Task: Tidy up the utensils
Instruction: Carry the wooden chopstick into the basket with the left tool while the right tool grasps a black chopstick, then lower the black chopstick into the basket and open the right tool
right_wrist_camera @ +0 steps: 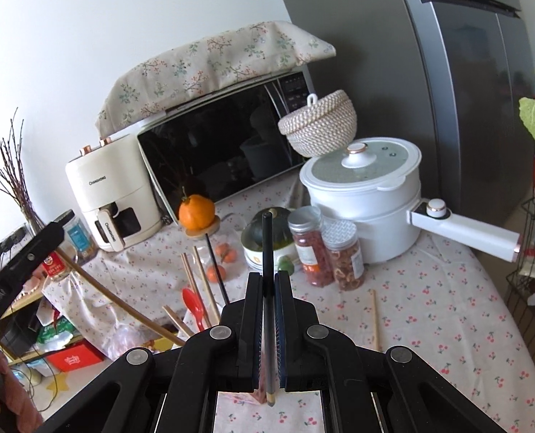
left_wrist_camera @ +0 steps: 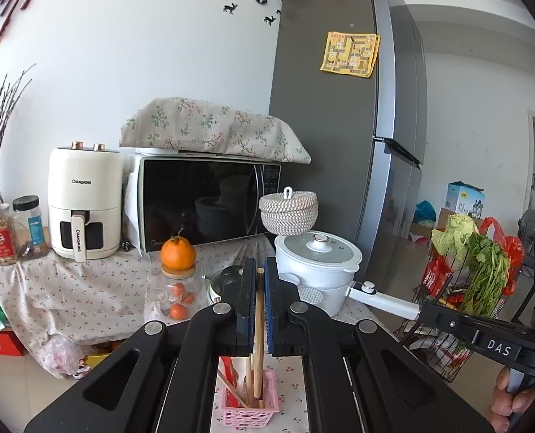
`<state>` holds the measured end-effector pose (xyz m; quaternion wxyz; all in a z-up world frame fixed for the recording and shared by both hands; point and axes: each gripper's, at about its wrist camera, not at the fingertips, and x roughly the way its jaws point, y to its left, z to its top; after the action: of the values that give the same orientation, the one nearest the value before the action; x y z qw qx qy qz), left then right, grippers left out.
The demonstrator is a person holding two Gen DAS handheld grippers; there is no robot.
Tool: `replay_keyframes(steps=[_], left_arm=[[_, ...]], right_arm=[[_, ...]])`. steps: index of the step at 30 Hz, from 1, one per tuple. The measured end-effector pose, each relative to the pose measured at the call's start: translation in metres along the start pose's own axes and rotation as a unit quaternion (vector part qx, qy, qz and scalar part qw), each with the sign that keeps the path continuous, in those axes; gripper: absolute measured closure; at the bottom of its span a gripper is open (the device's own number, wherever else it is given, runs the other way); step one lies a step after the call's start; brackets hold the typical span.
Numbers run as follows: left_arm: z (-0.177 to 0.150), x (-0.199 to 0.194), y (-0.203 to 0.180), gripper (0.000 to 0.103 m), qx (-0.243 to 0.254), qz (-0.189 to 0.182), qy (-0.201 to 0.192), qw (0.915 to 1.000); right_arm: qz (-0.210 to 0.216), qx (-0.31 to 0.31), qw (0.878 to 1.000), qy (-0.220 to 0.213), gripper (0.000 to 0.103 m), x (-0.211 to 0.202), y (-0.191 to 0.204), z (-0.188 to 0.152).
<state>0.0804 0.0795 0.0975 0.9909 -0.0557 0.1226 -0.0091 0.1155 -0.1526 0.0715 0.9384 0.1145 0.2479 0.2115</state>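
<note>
Chopsticks are the job: a wooden chopstick (left_wrist_camera: 259, 328) stands upright, pinched between the closed fingers of the left gripper (left_wrist_camera: 260, 281), its lower end inside the pink basket (left_wrist_camera: 250, 406) on the worktop (right_wrist_camera: 429, 310). Beside that basket, the right gripper (right_wrist_camera: 268, 281) clamps a dark chopstick (right_wrist_camera: 267, 252) upright. Another chopstick (right_wrist_camera: 375, 319) lies loose beyond the basket, near the white pot (right_wrist_camera: 368, 195).

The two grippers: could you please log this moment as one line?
left gripper: shut on wooden chopstick over pink basket | right gripper: shut on dark chopstick
</note>
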Motion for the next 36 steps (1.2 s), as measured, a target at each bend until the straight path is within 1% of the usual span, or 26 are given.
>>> replay_keyframes(steps=[5,9,13,17,18,19,20,21,22,23,25,27,30,32,36], left_arm=[[-0.008,0.04,-0.007,0.099,0.021,0.003,0.045,0.9988],[-0.016,0.075,-0.004,0.099,0.005,-0.002,0.095,0.9955],[-0.027,0.104,0.002,0.099,-0.006,-0.003,0.135,0.9908],[-0.034,0.114,0.006,0.097,-0.009,0.004,0.152,0.9883],[-0.034,0.113,0.007,0.094,-0.01,0.005,0.156,0.9877],[-0.034,0.11,0.008,0.082,-0.012,0.006,0.159,0.9871],[-0.032,0.106,0.01,0.063,-0.013,0.01,0.162,0.9867],[-0.031,0.101,0.012,0.053,-0.015,0.017,0.163,0.9864],[-0.03,0.095,0.015,0.039,-0.018,0.024,0.163,0.9862],[-0.03,0.088,0.018,0.035,-0.02,0.03,0.164,0.9859],[-0.031,0.076,0.025,0.032,-0.023,0.043,0.176,0.9832],[-0.037,0.065,0.031,0.028,-0.028,0.051,0.196,0.9788],[-0.051,0.048,0.039,0.023,-0.036,0.048,0.224,0.9728],[-0.063,0.037,0.044,0.02,-0.049,0.044,0.238,0.969],[-0.087,0.025,0.055,0.019,-0.072,0.047,0.257,0.9625]], right_arm=[[0.002,0.005,1.0,-0.001,0.099,0.008,0.002,0.003],[0.007,0.009,1.0,-0.005,0.099,0.011,0.002,0.008],[0.007,0.008,1.0,-0.006,0.099,0.014,0.005,0.012],[0.008,0.006,1.0,-0.006,0.099,0.018,0.006,0.014],[0.008,0.005,1.0,-0.006,0.099,0.019,0.006,0.014],[0.008,0.005,1.0,-0.006,0.099,0.02,0.007,0.015],[0.009,0.004,1.0,-0.006,0.099,0.021,0.007,0.016],[0.01,0.005,1.0,-0.007,0.099,0.022,0.008,0.017],[0.012,0.008,1.0,-0.006,0.099,0.023,0.008,0.018],[0.015,0.011,1.0,-0.005,0.099,0.024,0.009,0.02],[0.02,0.012,1.0,-0.005,0.099,0.027,0.012,0.024],[0.022,0.007,1.0,-0.005,0.099,0.032,0.017,0.028],[0.022,0.004,1.0,0.006,0.099,0.044,0.025,0.03],[0.02,-0.002,1.0,0.013,0.099,0.055,0.032,0.029],[0.006,-0.03,0.999,0.027,0.098,0.079,0.046,0.02]])
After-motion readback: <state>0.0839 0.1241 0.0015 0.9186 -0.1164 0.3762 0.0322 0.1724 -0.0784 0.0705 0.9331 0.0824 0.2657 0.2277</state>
